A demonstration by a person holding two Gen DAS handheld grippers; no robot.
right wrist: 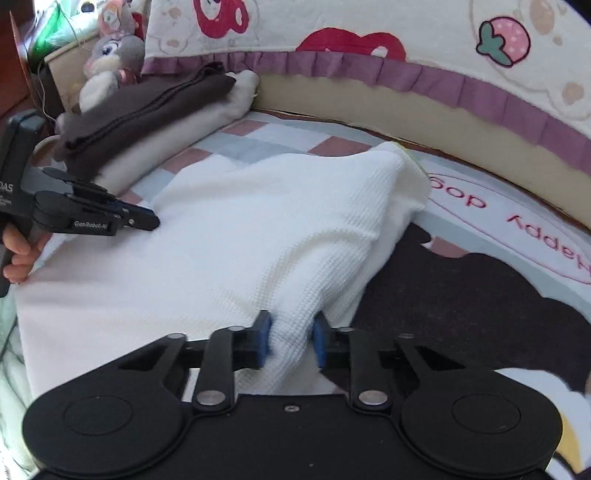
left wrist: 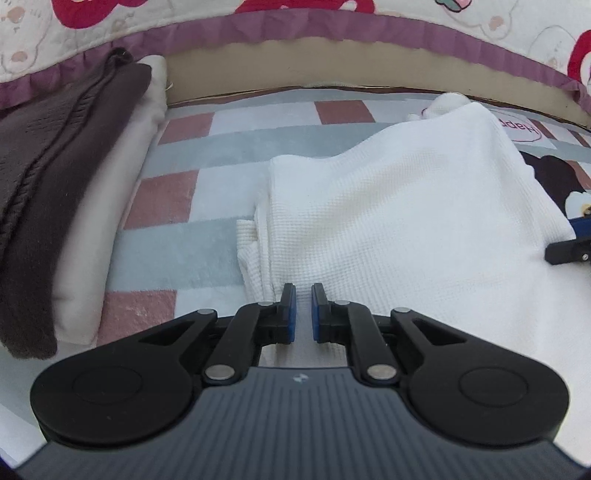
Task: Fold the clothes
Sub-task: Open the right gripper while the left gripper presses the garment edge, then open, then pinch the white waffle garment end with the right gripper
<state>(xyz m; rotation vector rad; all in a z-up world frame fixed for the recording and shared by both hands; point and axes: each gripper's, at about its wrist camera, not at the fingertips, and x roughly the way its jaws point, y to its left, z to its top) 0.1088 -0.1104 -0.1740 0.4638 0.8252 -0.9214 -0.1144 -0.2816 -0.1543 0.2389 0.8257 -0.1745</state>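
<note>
A white waffle-weave garment (left wrist: pixel 406 221) (right wrist: pixel 277 221) lies spread on a patterned play mat (left wrist: pixel 221 166). My left gripper (left wrist: pixel 303 314) sits low at its near left edge, jaws nearly together with white cloth filling the narrow gap. Seen from the right wrist, the left gripper (right wrist: pixel 147 221) rests on the cloth with a hand (right wrist: pixel 18 258) behind it. My right gripper (right wrist: pixel 291 339) is shut on a bunched ridge of the garment, which rises tent-like from the pinch. The right gripper's tip (left wrist: pixel 554 254) shows at the left wrist view's right edge.
A folded brown garment on a cream one (left wrist: pixel 55 184) (right wrist: pixel 147 103) is stacked at the mat's left side. A bed side with purple frill (left wrist: pixel 332 29) (right wrist: pixel 480 92) borders the far edge. A plush rabbit (right wrist: pixel 110 51) sits at the back left.
</note>
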